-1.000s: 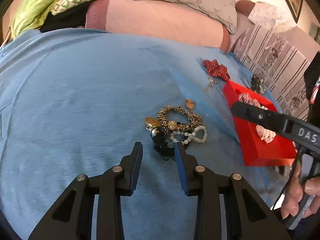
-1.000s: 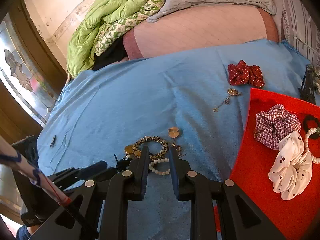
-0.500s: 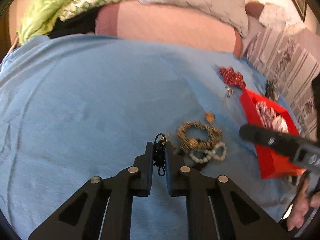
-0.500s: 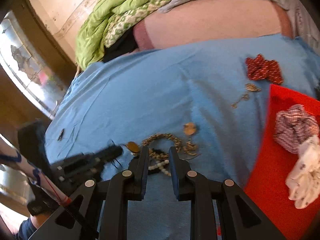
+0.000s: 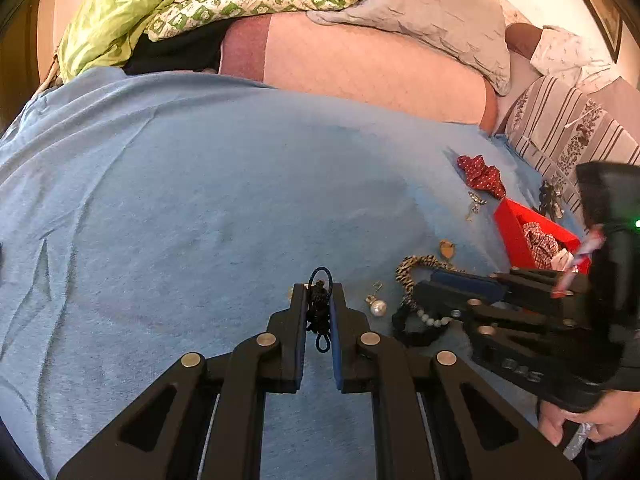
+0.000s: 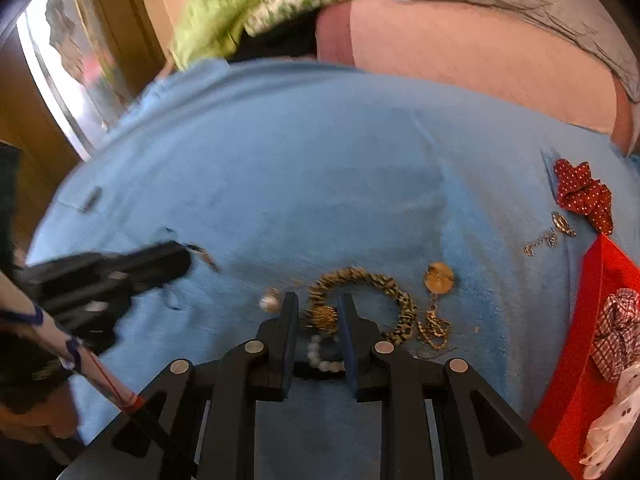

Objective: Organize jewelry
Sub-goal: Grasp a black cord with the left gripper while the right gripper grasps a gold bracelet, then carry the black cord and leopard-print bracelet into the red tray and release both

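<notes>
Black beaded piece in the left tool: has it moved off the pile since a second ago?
Yes. The black beaded piece, clamped in the left tool, now sits left of the leopard bracelet instead of touching the pile.

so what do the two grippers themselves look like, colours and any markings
Both the left gripper and right gripper are black plastic linkages with silver rivets and blue pads inside their fingers. The right one carries raised lettering on its side, and a green light glows on its body.
</notes>
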The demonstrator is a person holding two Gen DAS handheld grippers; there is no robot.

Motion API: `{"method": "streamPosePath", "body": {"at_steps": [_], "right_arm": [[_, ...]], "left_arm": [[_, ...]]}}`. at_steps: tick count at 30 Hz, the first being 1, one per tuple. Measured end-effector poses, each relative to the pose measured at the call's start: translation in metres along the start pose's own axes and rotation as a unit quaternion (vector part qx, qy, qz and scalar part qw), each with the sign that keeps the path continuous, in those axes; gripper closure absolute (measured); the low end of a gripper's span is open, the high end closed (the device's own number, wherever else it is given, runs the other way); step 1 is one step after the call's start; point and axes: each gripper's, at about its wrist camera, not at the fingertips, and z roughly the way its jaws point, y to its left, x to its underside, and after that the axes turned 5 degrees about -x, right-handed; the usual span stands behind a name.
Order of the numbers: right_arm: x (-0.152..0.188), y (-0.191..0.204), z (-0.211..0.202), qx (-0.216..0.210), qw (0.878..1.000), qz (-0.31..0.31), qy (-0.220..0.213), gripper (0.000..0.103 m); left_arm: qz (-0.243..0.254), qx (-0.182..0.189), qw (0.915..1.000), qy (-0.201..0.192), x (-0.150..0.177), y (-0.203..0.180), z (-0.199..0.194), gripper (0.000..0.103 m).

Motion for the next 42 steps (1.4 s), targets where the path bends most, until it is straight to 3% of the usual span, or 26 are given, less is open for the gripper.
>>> {"method": "streamPosePath", "body": {"at_steps": [7,14,18,28,42], "right_arm": [[-0.003,0.004,0.003,0.012,1.0,-0.018,0.004,0.089],[-0.006,-0.016,-0.051,-0.067,0.993,0.049,-0.088,0.089],[-0.003,-0.016,-0.072,-0.078,0.989,0.05,-0.116,0.089],[0.005,-0.024,-0.086,-0.063,0.989,0.054,-0.123,0.089],[0.006,-0.025,-0.082,-0.054,0.99,0.061,-0.118,0.089]], "left_arm": [[-0.004,0.001,1.0,0.0,0.0,0.005,-0.002,0.093],[0.005,0.013,0.9998,-0.014,-0.002,-0.005,-0.007,0.093],[0.015,0.014,0.9995,-0.024,-0.003,-0.015,-0.009,0.093],[0.05,0.001,0.9978,-0.045,-0.005,-0.041,-0.009,0.093],[0.058,-0.016,0.9969,-0.049,-0.003,-0.042,-0.01,0.093]]}}
